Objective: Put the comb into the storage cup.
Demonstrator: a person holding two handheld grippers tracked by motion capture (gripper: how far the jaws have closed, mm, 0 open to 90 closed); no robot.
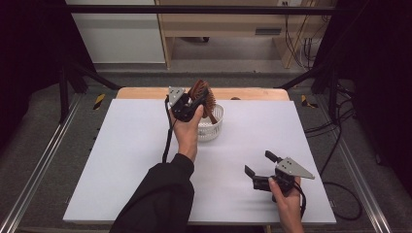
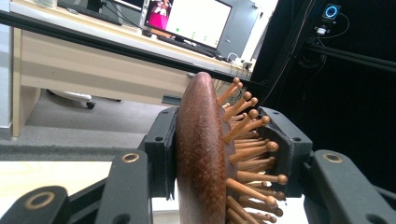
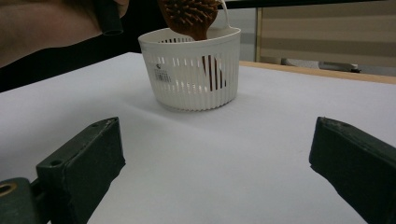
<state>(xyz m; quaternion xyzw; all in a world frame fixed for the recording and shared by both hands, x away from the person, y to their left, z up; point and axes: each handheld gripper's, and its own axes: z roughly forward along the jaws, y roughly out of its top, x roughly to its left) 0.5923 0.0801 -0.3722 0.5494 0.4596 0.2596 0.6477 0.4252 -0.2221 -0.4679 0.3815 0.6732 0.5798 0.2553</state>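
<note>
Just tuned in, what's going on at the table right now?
The left tongs are shut on the head of a wooden hairbrush, holding it over the white slatted basket with its handle down inside. The right tongs rest open on the white table, nearer the person, holding nothing.

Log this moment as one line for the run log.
left claw: shut on brown wooden hairbrush | brush handle in white slotted plastic basket | right claw: open, empty, over white table

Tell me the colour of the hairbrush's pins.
Light reddish-brown wood, like the darker brush; best in the left gripper view.
</note>
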